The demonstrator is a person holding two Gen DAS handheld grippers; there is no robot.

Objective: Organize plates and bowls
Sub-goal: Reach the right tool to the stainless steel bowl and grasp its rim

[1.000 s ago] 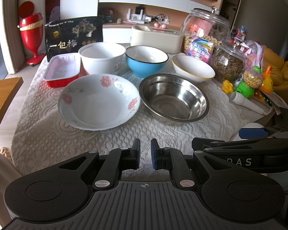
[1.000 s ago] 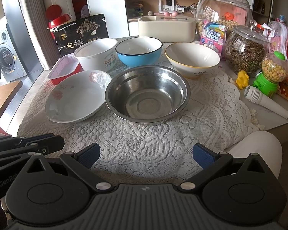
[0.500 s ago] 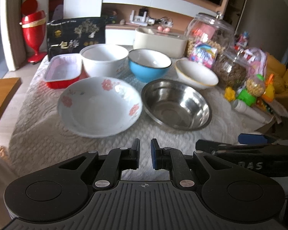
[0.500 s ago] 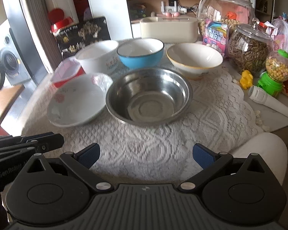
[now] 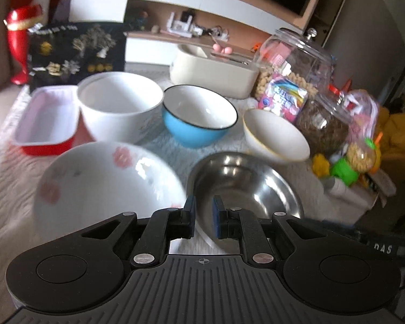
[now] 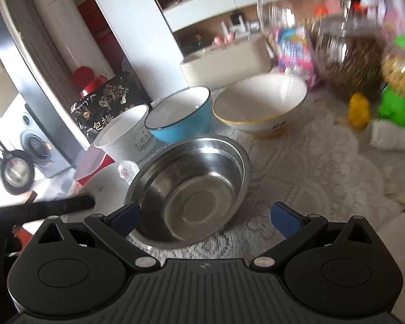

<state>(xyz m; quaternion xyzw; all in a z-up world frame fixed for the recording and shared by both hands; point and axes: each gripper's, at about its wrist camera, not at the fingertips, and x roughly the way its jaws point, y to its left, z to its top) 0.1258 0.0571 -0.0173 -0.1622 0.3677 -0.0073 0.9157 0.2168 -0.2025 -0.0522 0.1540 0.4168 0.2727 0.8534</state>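
Tools hover low over the steel bowl (image 6: 191, 189): left tool (image 5: 203, 216) narrow, right tool (image 6: 205, 217) wide.

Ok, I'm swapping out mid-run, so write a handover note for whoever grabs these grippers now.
Left gripper: nearly shut, holding nothing, over the gap between the floral plate and the steel bowl.
Right gripper: wide open, empty, at the steel bowl's near rim.
Behind, in a row: white bowl, blue bowl, yellow-rimmed bowl. Red tray at far left.
Done: nothing stacked; every dish sits apart on the lace cloth.
Left: all the organizing. The steel bowl looks like the likely first pick.
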